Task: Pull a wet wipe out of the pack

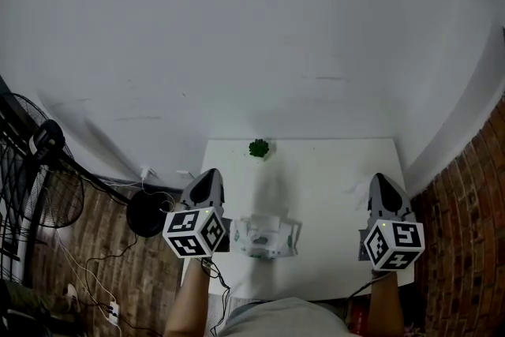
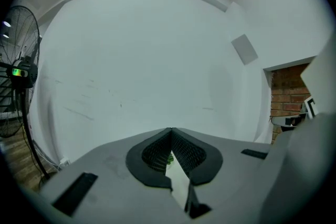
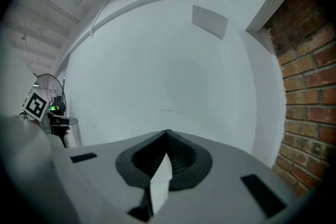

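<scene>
head view, what's in it?

white table [image 1: 331,170] against a white wall [image 1: 252,28]. the wet wipe pack [image 1: 267,237] lies on the table near its front edge, between the two grippers and nearer the left one. nothing touches it. left gripper [image 1: 210,173] is over the table's left edge and right gripper [image 1: 382,178] is near the right edge, both pointing at the wall. a person's forearms come up from the bottom of the frame behind them.

anything else in there?

small green plant [image 1: 259,147] at the table's far edge. standing fan [image 1: 35,185] and cables [image 1: 91,258] on the wood floor [image 1: 134,288] at left. brick wall [image 1: 465,233] at right.

left gripper view, jaws?

closed. the tips meet at the front with nothing between them. a thin slit behind the tips shows white table and a speck of green, which is the plant. beyond that, the white wall, the fan at far left and a bit of brick at right.

right gripper view?

same here, jaws pressed together at the tips and empty. there's a sliver of white table through the slit. the white wall is ahead and the brick wall runs down the right side. the left gripper's marker cube [image 3: 35,105] shows at far left, just beside the fan.
</scene>
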`<state>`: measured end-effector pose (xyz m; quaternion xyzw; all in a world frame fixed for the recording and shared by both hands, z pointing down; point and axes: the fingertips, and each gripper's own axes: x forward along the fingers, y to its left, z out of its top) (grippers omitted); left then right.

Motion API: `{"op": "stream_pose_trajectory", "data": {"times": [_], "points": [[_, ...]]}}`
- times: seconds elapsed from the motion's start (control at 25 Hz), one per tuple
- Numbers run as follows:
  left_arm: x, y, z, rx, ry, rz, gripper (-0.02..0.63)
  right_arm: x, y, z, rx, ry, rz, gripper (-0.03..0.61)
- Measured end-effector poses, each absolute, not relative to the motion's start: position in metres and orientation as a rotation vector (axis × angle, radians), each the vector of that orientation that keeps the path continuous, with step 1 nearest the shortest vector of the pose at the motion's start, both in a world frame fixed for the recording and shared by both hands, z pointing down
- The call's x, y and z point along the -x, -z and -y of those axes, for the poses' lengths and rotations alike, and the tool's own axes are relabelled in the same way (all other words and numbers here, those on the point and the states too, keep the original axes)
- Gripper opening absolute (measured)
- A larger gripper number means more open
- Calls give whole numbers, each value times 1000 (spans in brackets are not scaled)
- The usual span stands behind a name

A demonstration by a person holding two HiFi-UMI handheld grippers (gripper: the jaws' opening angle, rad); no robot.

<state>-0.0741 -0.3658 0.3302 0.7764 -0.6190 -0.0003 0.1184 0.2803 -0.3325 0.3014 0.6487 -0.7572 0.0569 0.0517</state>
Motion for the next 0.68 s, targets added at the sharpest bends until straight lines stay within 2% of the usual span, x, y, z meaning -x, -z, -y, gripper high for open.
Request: {"op": "stream_pose_trajectory", "data": {"times": [0.68], "points": [[60, -338, 368, -2275, -9, 1778, 0, -281, -301, 331, -1956, -172, 2324, 2]]}}
